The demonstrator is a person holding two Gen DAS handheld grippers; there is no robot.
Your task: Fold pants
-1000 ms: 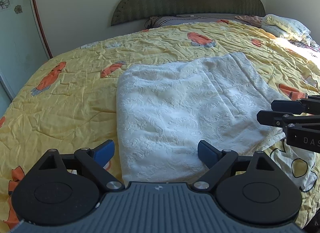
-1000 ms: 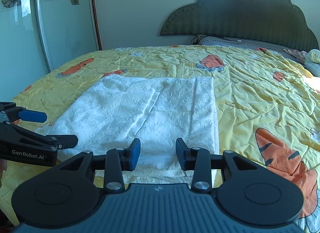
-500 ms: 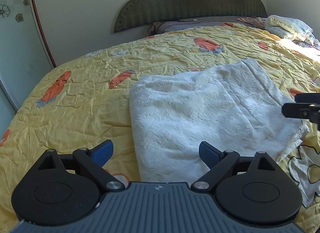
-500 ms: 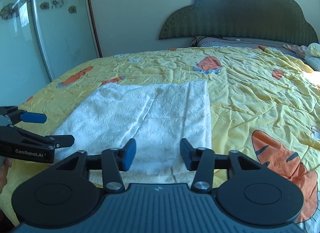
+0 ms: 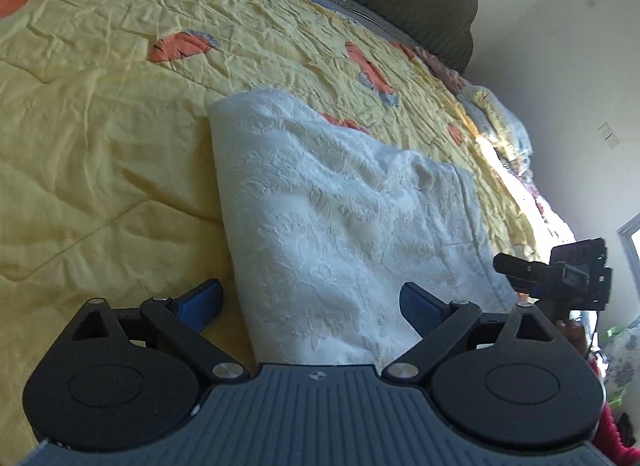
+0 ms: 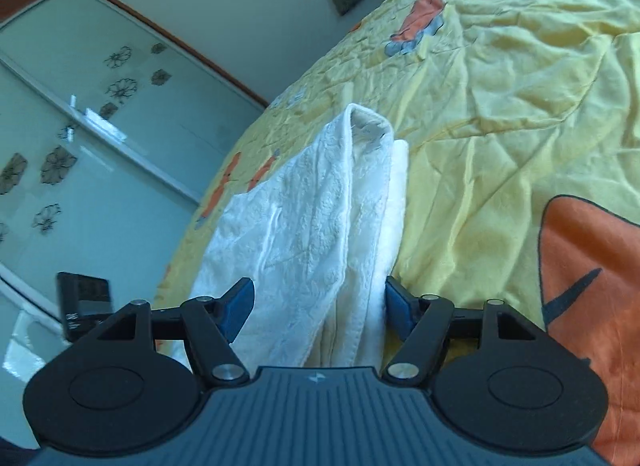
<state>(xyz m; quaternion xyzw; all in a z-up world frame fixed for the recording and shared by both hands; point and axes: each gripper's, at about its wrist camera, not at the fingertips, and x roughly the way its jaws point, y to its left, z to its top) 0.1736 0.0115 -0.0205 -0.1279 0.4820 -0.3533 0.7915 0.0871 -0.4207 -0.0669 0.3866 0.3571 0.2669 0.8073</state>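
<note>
Tilted hard since half a second ago, both views now rolled toward each other, with the near edge of the pants [image 5: 344, 225] raised off the bed [image 5: 100, 137] where it lay flat before

Largest first: yellow bed with orange carrot prints, spread under everything, wrinkled

Then pants, white and textured, lying mid-bed; near end draped up into both grippers, far end resting on the quilt; in the right view bunched into a narrow ridge with layers stacked unevenly [image 6: 320, 217]

Left gripper [image 5: 310, 300]: jaws spread wide, cloth lying between the blue pads but not pinched

Right gripper [image 6: 318, 304]: jaws spread, narrower, straddling the bunched edge, not clamped

Risks, as judged from here: cloth sliding out if lifted before the jaws close; only the top layer caught on the right, leaving a lower layer behind and a crooked fold; uneven pull between the two sides skewing the crease; far end dragging across the wrinkled quilt
</note>
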